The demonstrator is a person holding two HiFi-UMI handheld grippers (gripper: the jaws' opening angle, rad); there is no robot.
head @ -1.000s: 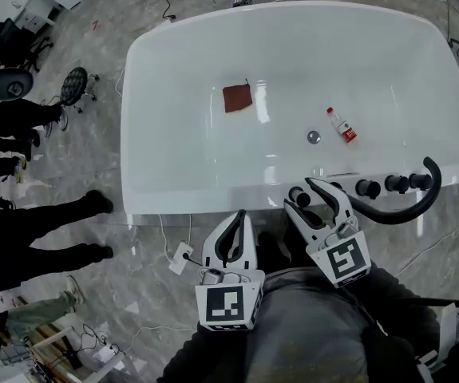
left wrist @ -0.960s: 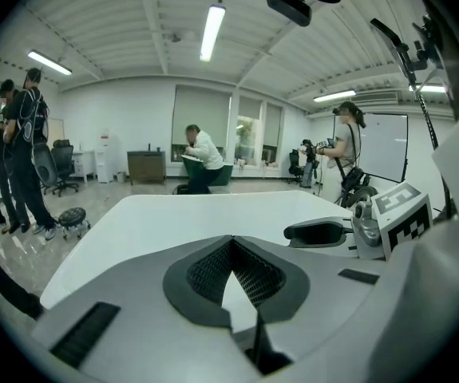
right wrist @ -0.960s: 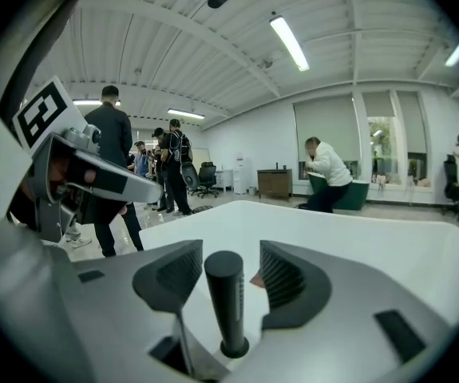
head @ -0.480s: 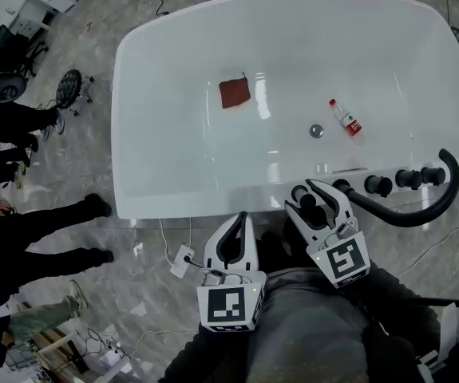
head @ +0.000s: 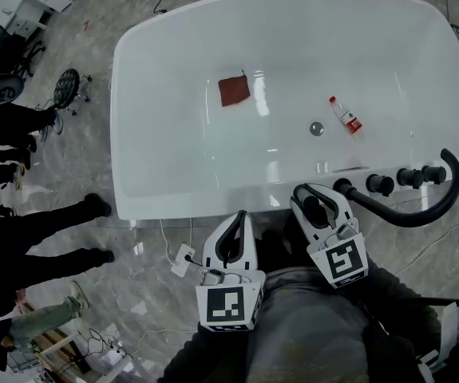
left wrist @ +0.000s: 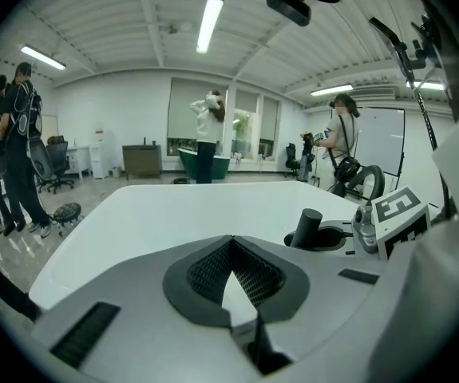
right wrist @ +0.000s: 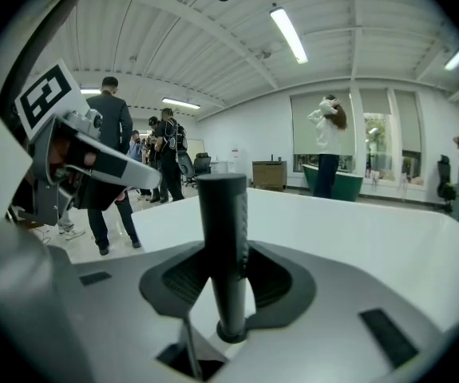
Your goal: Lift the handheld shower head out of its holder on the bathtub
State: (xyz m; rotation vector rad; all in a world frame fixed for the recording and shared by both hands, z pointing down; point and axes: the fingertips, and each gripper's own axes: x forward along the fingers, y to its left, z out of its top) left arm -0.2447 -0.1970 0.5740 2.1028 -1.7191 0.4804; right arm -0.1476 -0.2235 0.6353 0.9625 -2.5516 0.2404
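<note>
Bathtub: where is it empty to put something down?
Bare: the white bathtub floor left of the dark red square cloth, and between it and the small red-labelled bottle. Crowded: round metal drain by the bottle; black knobs and shower handle on the near rim.

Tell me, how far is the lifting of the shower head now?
Done: the right gripper is around the shower head. In hand: its jaws have just been closing and now grip it. Left: the lift; the shower head sits upright in its holder. The left gripper is shut, empty.
</note>
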